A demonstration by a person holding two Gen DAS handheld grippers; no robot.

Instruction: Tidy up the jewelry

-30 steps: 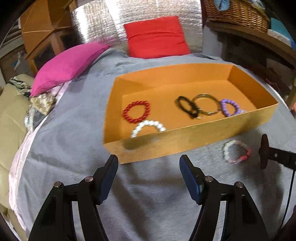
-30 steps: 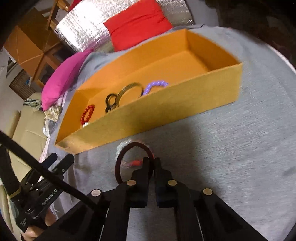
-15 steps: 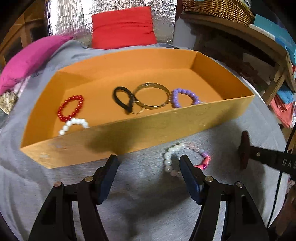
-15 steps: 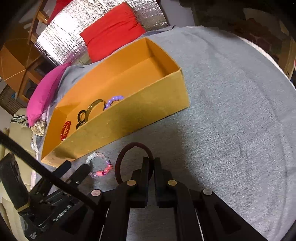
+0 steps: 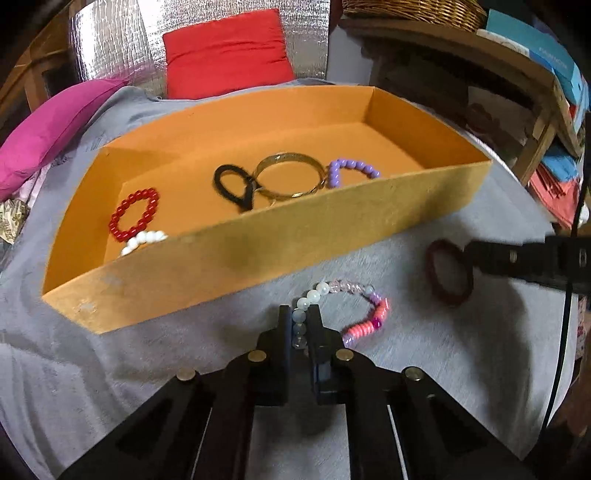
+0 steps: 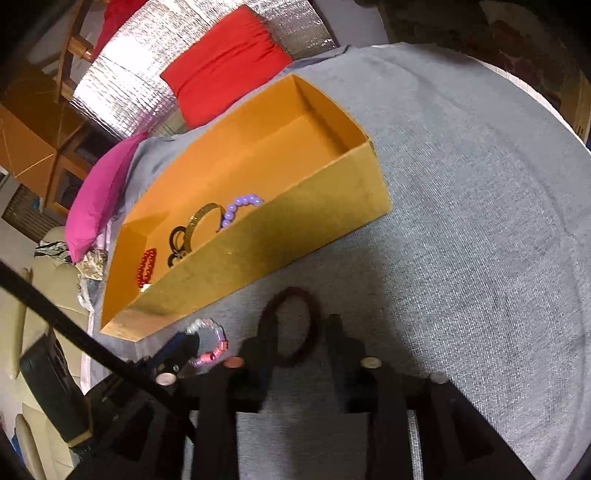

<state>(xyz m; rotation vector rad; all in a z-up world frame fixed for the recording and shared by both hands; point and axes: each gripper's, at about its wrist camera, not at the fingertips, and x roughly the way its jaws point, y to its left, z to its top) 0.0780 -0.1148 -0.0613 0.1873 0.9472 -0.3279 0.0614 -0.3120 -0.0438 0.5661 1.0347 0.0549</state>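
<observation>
Both grippers (image 5: 299, 325) (image 6: 301, 332) are black linkage frames with brass-coloured pivot pins and a black cable

Left wrist camera is looking steeply down along its claw (image 5: 299, 325), close over the grey cloth (image 5: 110, 369), facing the orange box (image 5: 258, 254) broadside. Right wrist camera is angling down from the box's right end (rolled somewhat). Both are sharing the box and red cushion (image 5: 225, 55).

White bead bracelet (image 5: 143, 239): mostly hidden behind orange box (image 5: 258, 254) front wall. Purple bead bracelet (image 5: 352, 170): lower half hidden likewise. Wicker basket (image 5: 413, 11): cut off at top edge.
</observation>
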